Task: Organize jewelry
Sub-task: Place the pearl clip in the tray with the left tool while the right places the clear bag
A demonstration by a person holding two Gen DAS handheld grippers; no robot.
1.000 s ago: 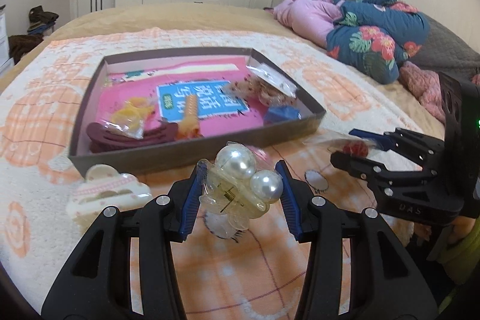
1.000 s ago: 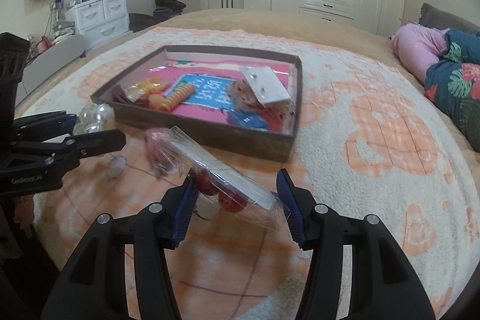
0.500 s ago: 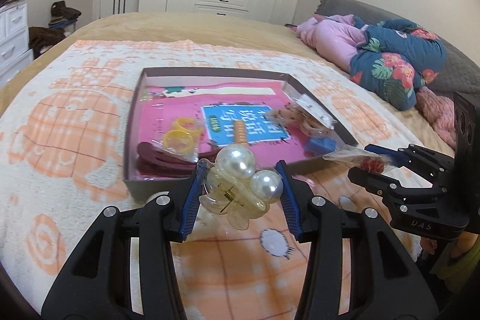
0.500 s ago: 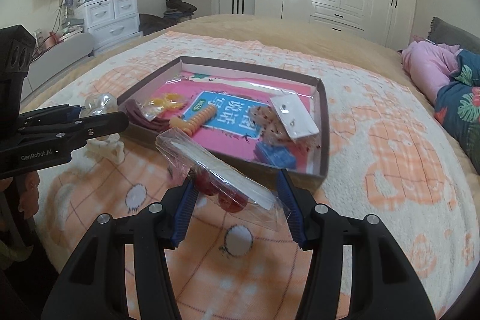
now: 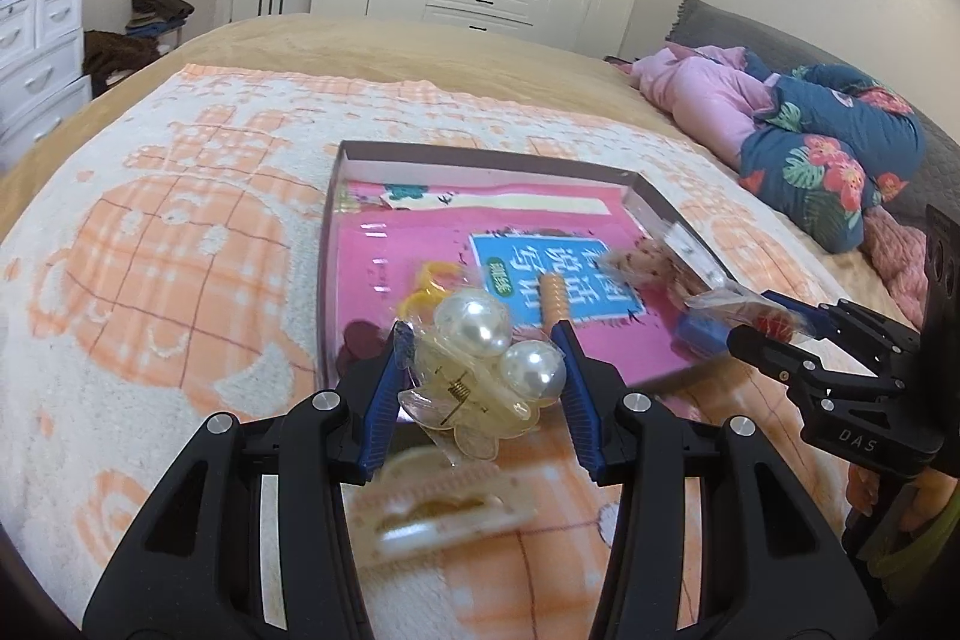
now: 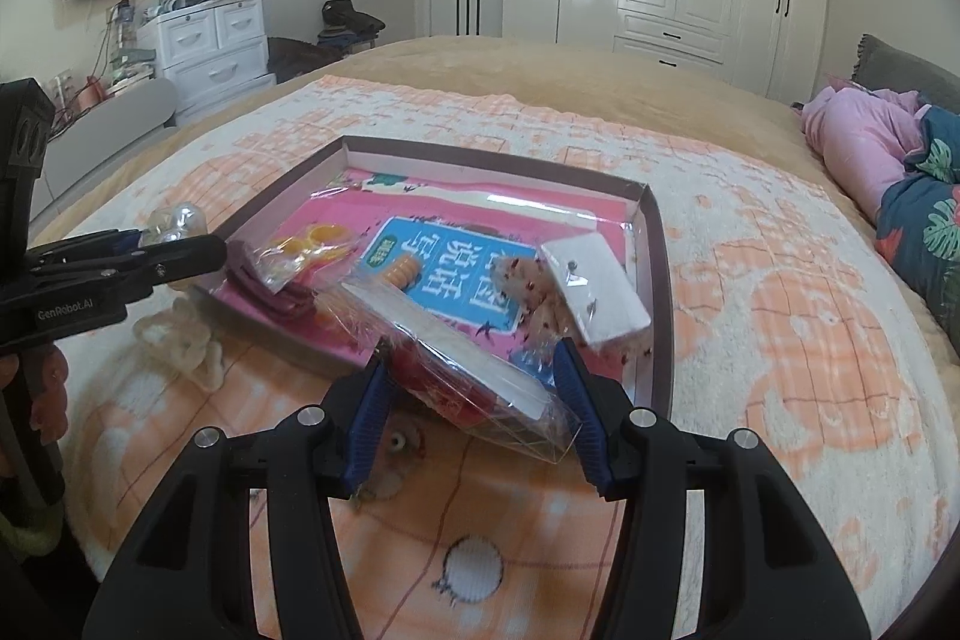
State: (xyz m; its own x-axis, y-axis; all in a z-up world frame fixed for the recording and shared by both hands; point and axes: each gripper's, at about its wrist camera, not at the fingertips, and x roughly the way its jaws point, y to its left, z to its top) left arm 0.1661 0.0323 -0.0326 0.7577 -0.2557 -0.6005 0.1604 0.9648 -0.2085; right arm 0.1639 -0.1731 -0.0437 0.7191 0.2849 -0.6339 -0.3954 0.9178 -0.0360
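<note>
Both tools have moved toward the box over the last second. A second ago the left tool point(image 5: 483, 379) held its hair clip point(image 5: 480, 370) over the blanket short of the box point(image 5: 480, 155); now the clip sits at the lower middle of the left view, right over the box's near edge. The right tool point(image 6: 474, 400) has made the same advance: its clear packet point(image 6: 468, 358) was out over the blanket and now reaches across the near wall in the lower middle of the right view. By my reading, both items are about to be dropped in, with only the release left for this pair.

The left tool is clamped on the hair clip, its blue pads pressing both sides. The clip is pale yellow translucent plastic with a small metal spring and two large glossy pearl balls on top.

The right tool is clamped on the packet, a crinkly clear sleeve with a white card and something red inside; what the red piece is I cannot tell.

A cream hair clip point(image 5: 441, 511) lies blurred on the blanket point(image 5: 180, 250) at the bottom of the left view, outside the box, so it likely remains to be sorted.
</note>
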